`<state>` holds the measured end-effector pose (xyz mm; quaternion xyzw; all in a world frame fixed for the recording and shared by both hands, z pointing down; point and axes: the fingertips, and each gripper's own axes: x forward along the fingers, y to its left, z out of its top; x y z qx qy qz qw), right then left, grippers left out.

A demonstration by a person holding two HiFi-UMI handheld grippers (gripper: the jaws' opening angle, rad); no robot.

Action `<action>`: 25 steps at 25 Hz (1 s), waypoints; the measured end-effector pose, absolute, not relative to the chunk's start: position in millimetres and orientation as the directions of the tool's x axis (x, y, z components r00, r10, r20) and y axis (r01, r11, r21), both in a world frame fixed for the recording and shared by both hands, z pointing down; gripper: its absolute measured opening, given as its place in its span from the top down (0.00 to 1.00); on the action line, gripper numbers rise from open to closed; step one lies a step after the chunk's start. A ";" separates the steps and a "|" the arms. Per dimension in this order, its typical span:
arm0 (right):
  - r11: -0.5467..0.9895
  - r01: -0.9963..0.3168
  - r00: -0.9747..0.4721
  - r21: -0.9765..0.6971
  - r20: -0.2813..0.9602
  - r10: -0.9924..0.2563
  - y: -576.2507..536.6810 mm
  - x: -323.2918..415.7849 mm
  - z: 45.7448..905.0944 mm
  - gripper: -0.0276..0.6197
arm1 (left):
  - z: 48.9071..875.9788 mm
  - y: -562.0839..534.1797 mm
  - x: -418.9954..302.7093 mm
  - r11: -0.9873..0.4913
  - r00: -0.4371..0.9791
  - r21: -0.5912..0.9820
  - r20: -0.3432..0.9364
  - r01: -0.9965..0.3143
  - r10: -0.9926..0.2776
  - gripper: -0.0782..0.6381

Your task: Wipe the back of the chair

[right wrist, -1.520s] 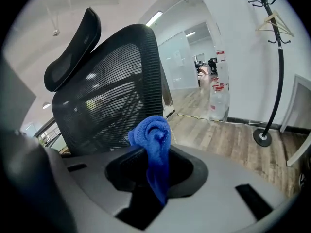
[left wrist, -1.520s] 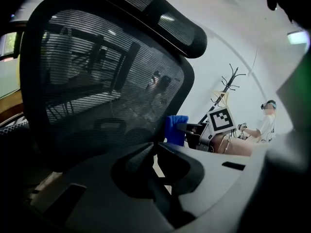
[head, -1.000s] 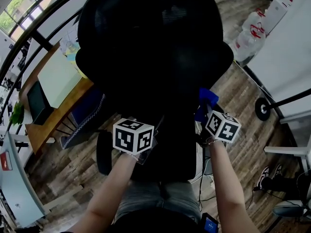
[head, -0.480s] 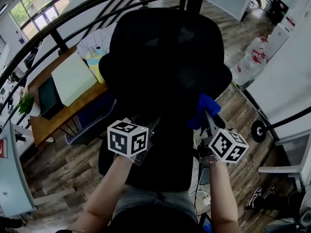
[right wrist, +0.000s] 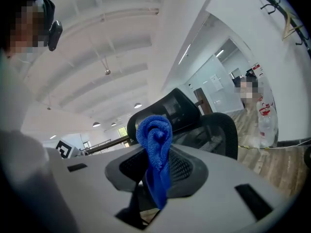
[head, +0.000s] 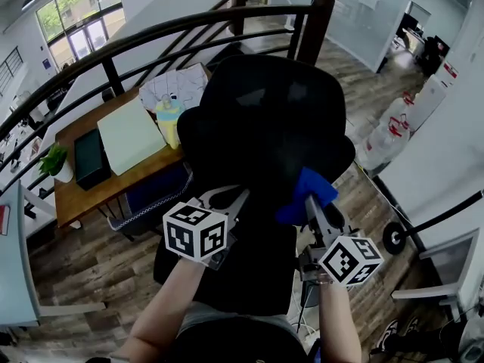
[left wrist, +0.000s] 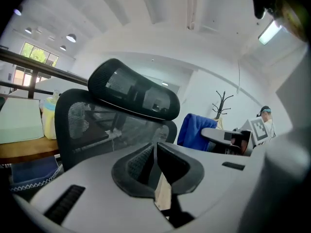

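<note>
The right gripper [head: 311,206], its jaws clamped on a bunched blue cloth [head: 305,193], has edged up the right side of the chair [head: 265,119] back over the last second. The cloth now appears to press on the black mesh, so the wiping looks under way. The left gripper [head: 225,195], jaws closed on nothing, stays by the back's lower left, with the desk [head: 83,187] beyond.
</note>
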<state>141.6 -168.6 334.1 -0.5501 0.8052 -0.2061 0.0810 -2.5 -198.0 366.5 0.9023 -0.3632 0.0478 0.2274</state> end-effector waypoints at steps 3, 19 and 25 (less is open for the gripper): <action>0.336 -0.845 -0.401 -0.416 0.077 -0.913 -160.9 131.8 325.0 0.79 | 354.0 -189.0 -6.0 -0.640 0.735 0.376 0.220 -0.670 -0.641 0.84; 0.411 -0.829 -0.473 -0.380 0.083 -0.877 -142.9 97.5 325.2 0.80 | 354.6 -165.6 -20.4 -0.640 0.726 0.352 0.239 -0.684 -0.645 0.84; 0.405 -0.825 -0.476 -0.393 0.100 -0.874 -141.0 96.6 330.8 0.80 | 365.6 -162.2 -24.4 -0.623 0.718 0.363 0.265 -0.693 -0.644 0.84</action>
